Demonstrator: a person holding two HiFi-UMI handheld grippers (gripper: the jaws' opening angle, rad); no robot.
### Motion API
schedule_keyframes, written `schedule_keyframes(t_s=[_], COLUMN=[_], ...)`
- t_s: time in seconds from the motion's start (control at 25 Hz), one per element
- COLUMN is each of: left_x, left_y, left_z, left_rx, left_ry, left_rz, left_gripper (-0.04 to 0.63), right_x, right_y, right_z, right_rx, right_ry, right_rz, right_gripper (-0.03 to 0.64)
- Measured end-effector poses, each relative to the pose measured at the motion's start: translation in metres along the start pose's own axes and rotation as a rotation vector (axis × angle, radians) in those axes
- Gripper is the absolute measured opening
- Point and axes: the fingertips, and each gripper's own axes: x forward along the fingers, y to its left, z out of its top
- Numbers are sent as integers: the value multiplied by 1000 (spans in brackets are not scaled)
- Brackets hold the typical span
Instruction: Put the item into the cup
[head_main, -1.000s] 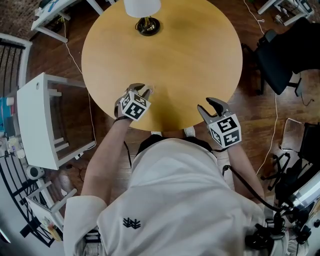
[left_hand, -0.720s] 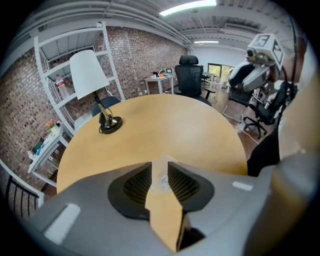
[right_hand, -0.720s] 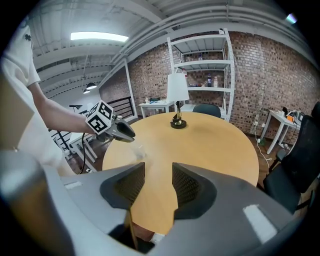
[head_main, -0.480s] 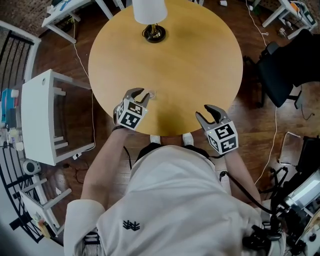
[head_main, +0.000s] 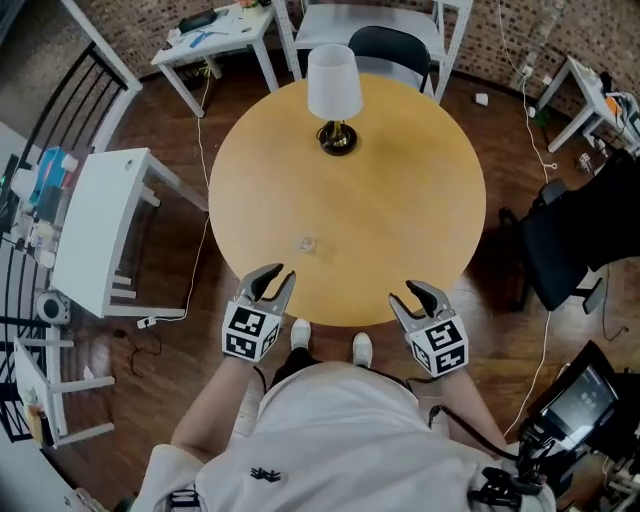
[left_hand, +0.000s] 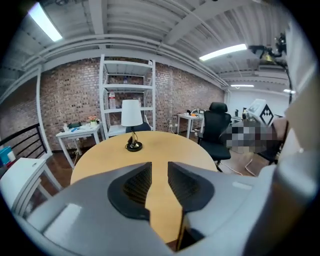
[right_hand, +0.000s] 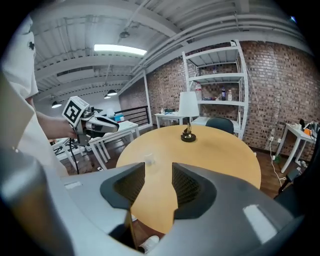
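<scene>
A small clear cup (head_main: 307, 243) stands on the round wooden table (head_main: 400, 230), left of centre; it also shows in the right gripper view as the small clear cup (right_hand: 148, 159). What it holds is too small to tell. My left gripper (head_main: 272, 283) hovers at the table's near edge, well short of the cup, jaws apart and empty. My right gripper (head_main: 417, 298) hangs at the near edge further right, also open with nothing in it. In their own views the left gripper (left_hand: 159, 172) and right gripper (right_hand: 158, 172) show only bare tabletop between the pads.
A table lamp (head_main: 334, 88) with a white shade stands at the table's far side. A white side table (head_main: 95, 230) sits to the left, black office chairs (head_main: 575, 245) to the right, a chair (head_main: 390, 45) behind. The person's shoes (head_main: 300, 334) are under the near edge.
Both grippers have pulled back from the tabletop to its near edge. The left gripper, earlier right at the clear cup, is now apart from it. The head view has risen and widened.
</scene>
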Motion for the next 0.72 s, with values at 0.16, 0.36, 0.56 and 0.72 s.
schedule_keyframes(t_s=[0.16, 0.36, 0.56, 0.72], left_x=[-38, -66, -82, -105], left_y=[-27, -47, -54, -55], left_z=[-11, -28, -40, -45], left_rx=[-53, -57, -43, -54], left_ry=[-24, -22, -30, -71], left_rz=[63, 75, 40, -12], left_gripper=[81, 81, 81, 81], right_x=[-18, -25, -42, -54], right_y=[10, 24, 46, 68], right_z=[-1, -6, -11, -12], right_rx=[-41, -67, -57, -43], right_ry=[-10, -14, -23, -40], right_rz=[69, 84, 36, -13], right_gripper=[172, 172, 172, 172])
